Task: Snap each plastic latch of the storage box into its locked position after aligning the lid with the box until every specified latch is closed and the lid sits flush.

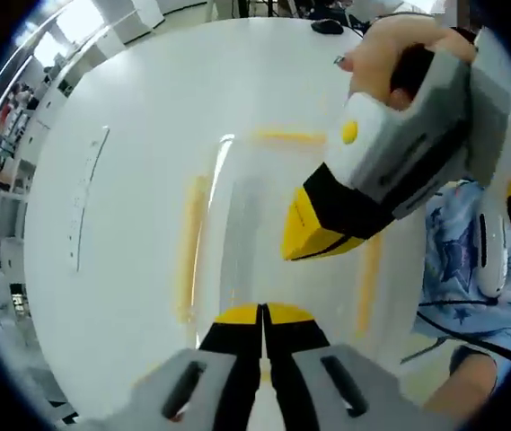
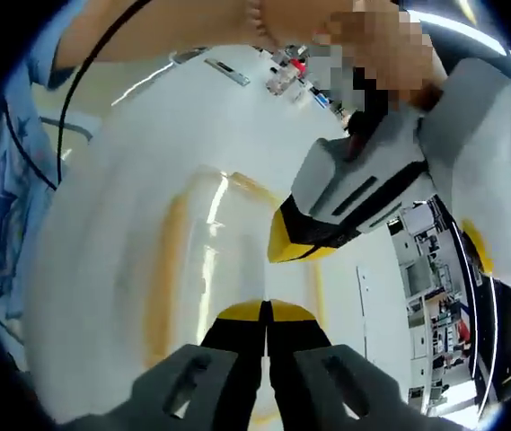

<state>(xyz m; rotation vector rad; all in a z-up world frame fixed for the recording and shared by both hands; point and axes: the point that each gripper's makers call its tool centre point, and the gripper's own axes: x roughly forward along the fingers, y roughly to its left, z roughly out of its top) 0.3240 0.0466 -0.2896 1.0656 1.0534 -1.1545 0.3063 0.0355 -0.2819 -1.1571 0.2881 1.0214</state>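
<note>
A clear plastic storage box [image 1: 246, 224] with its lid on lies on the white table [image 1: 129, 180]. Blurred yellow latches show along its left side [image 1: 190, 242], far end [image 1: 289, 136] and right side [image 1: 369, 269]. My left gripper [image 1: 261, 316] is shut with nothing in it, its yellow tips over the lid's near edge. My right gripper [image 1: 293, 242], held by a hand, points its shut yellow tip down at the lid. In the right gripper view the right gripper [image 2: 264, 314] is shut over the box [image 2: 210, 260], and the left gripper [image 2: 277, 247] comes in beside it.
A person in a blue patterned shirt [image 1: 453, 260] stands close at the table's edge, with a black cable [image 2: 75, 81] across the shirt. A dark small object [image 1: 327, 27] lies at the table's far end. Shelves and clutter [image 2: 435, 305] line the room beyond.
</note>
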